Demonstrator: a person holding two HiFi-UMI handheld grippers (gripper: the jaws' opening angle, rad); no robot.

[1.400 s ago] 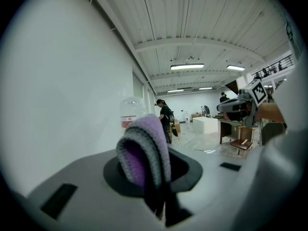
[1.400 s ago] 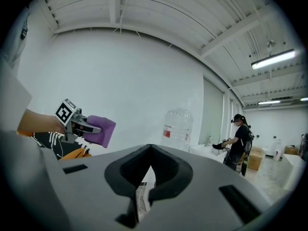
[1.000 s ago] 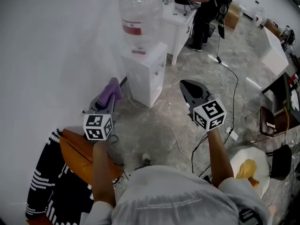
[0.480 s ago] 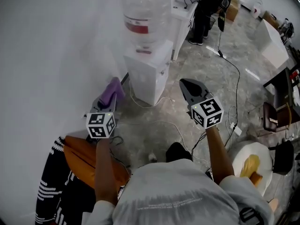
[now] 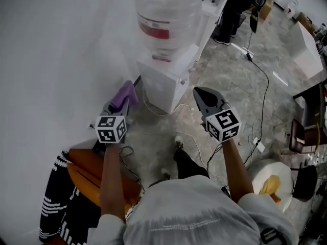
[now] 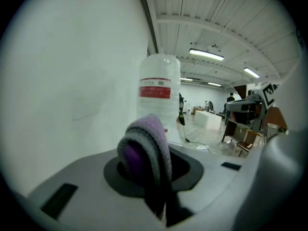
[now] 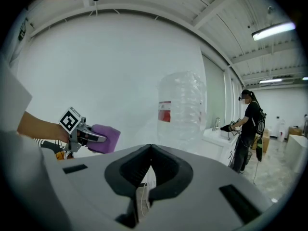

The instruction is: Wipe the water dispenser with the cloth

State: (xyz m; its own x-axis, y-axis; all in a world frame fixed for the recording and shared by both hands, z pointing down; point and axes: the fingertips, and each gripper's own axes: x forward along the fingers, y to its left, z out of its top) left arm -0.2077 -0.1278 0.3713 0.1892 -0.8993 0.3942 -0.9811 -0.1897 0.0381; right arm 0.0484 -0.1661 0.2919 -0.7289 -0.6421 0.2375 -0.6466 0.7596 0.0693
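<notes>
The water dispenser (image 5: 164, 83) is a white cabinet against the wall, with a clear bottle (image 5: 166, 14) with a red label on top. My left gripper (image 5: 117, 106) is shut on a purple cloth (image 5: 124, 94), held short of the dispenser's left side. In the left gripper view the cloth (image 6: 144, 146) bulges out of the jaws, with the bottle (image 6: 159, 93) behind it. My right gripper (image 5: 203, 96) is shut and empty, to the right of the dispenser's front. The right gripper view shows its closed tips (image 7: 150, 147), the bottle (image 7: 182, 107) and the cloth (image 7: 105, 138).
A white wall runs along the left. Cables (image 5: 260, 80) trail over the stone floor. An orange bag (image 5: 84, 172) and striped fabric lie at the lower left. A person (image 5: 240, 6) stands at a white counter behind the dispenser. A round white seat (image 5: 265, 170) is at the lower right.
The dispenser has grown larger and nearer in the head view as the person walked toward it. Both grippers keep their poses; the left still holds the cloth.
</notes>
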